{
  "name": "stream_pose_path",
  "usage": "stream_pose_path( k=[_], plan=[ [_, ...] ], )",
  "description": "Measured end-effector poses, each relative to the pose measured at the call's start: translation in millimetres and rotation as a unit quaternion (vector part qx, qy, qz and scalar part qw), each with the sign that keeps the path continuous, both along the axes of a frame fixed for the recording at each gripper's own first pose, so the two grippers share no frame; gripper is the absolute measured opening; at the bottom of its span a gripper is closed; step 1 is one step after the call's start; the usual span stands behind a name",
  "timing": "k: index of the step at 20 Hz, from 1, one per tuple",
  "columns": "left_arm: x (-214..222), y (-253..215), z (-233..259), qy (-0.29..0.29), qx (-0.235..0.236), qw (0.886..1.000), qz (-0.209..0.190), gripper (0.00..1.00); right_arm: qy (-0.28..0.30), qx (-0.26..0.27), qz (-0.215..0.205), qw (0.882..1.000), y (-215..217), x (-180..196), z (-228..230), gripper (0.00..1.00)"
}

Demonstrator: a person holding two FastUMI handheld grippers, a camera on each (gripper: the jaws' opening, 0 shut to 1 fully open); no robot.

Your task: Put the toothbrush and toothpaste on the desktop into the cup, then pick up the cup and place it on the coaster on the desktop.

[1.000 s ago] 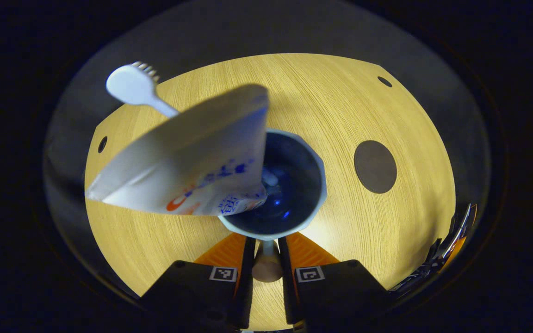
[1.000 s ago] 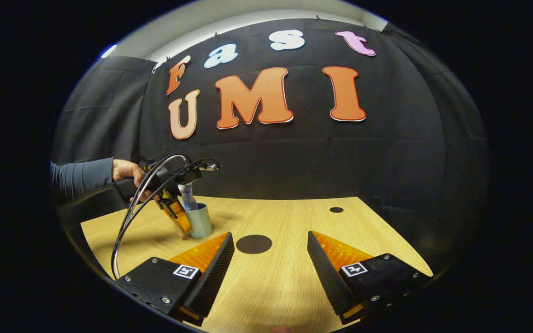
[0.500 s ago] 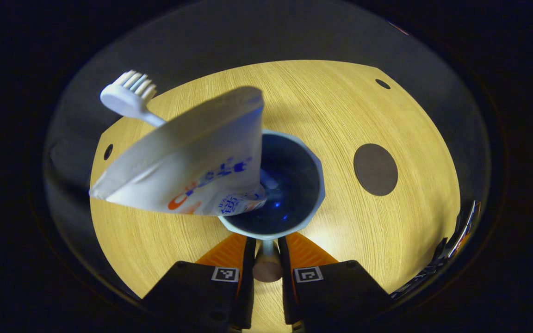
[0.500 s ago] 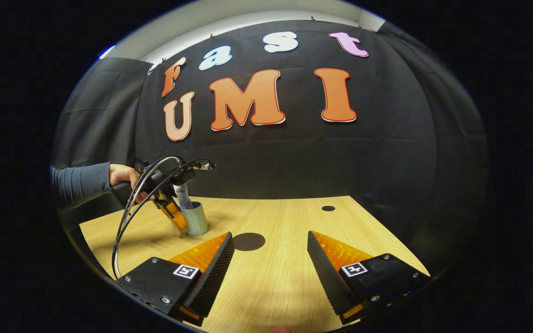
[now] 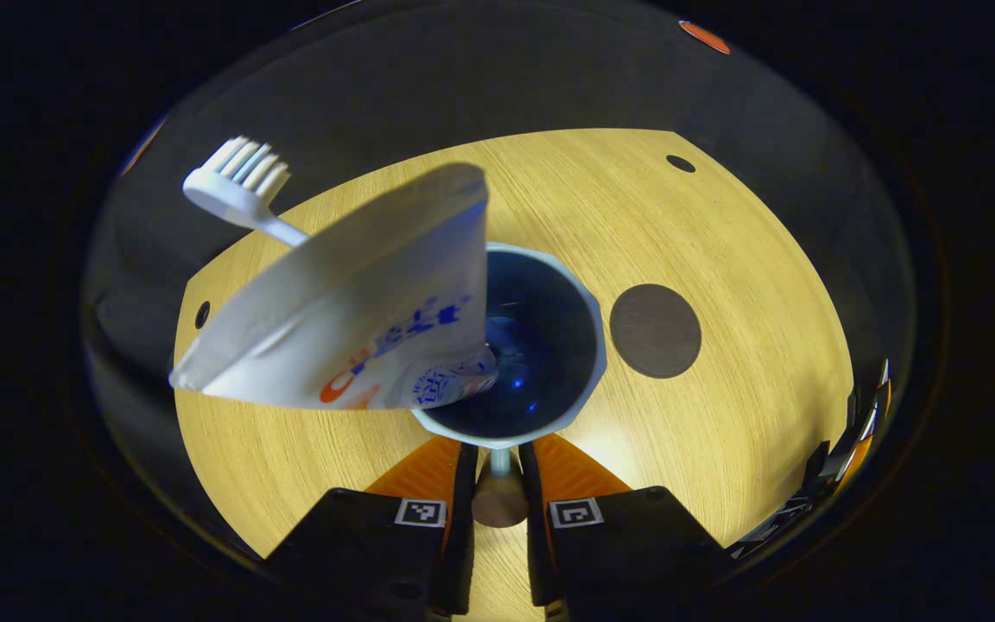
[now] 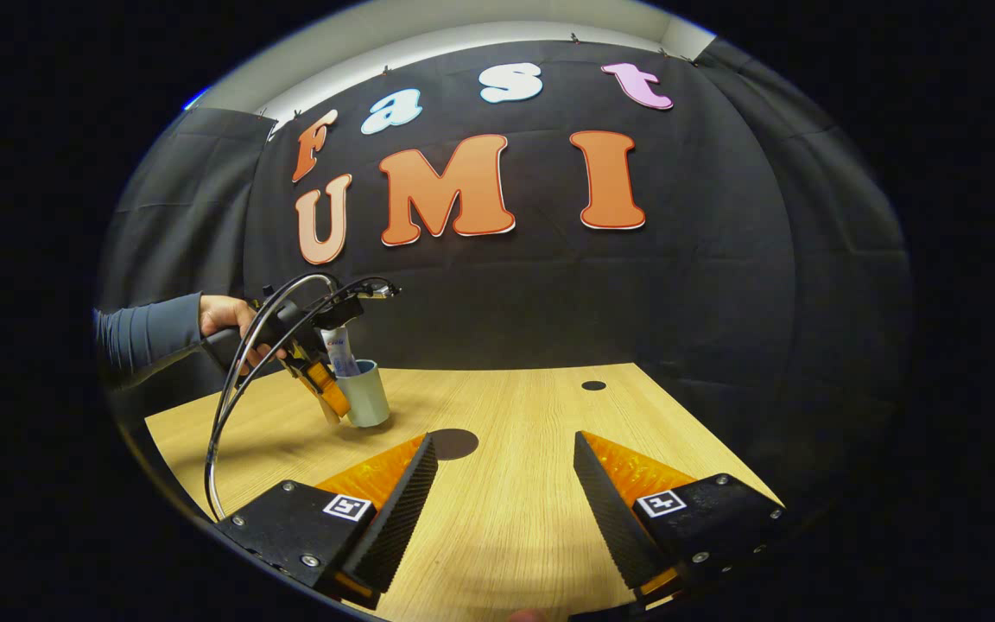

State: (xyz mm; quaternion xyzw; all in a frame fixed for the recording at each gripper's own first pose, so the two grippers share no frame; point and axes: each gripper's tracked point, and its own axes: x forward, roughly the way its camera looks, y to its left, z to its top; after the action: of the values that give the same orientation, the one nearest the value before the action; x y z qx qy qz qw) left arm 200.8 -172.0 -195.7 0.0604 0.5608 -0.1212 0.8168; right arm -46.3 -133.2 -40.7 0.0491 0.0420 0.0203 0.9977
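Left tongs (image 5: 497, 453) clenched on cup (image 5: 579, 298) rim, coaster (image 5: 655, 331) near; right tongs (image 6: 504, 484) released

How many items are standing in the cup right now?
2: the toothpaste tube leans out over the cup rim, and the toothbrush sticks out behind the tube. Anything smaller at the bottom could be hidden.

Toothpaste (image 5: 351, 320) and toothbrush (image 5: 238, 186) in cup (image 5: 588, 345), leaning left. Coaster (image 5: 655, 331) on table (image 5: 739, 242) just right of cup. In right gripper view, cup (image 6: 364, 393) behind and left of coaster (image 6: 454, 442).
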Motion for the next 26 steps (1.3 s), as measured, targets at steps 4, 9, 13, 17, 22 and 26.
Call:
stream_pose_path(
  k=[4,9,13,17,22,26],
  plan=[
    [5.3,-18.8,3.6,-0.008,0.000,1.000,-0.016,0.30,0.005,-0.002,-0.011,1.000,-10.6,-11.7,-2.9,0.96],
    [-1.8,-31.9,1.0,-0.013,-0.001,0.999,-0.037,0.30,0.006,0.003,-0.023,1.000,-22.0,-25.8,-5.9,0.95],
    [-0.2,-41.7,2.0,-0.014,-0.003,0.998,-0.054,0.29,0.010,0.012,-0.033,0.999,-32.3,-34.5,-11.7,0.95],
    [5.4,-53.2,-2.3,-0.015,-0.002,0.998,-0.067,0.29,0.015,0.021,-0.041,0.999,-41.1,-40.1,-17.7,0.96],
    [11.8,-55.3,-13.6,-0.006,0.000,0.997,-0.080,0.30,0.018,0.019,-0.053,0.998,-54.3,-51.9,-21.4,0.96],
    [18.5,-57.5,-22.3,0.001,-0.001,0.997,-0.081,0.30,0.022,0.023,-0.062,0.998,-62.7,-56.7,-27.5,0.96]
  ],
)
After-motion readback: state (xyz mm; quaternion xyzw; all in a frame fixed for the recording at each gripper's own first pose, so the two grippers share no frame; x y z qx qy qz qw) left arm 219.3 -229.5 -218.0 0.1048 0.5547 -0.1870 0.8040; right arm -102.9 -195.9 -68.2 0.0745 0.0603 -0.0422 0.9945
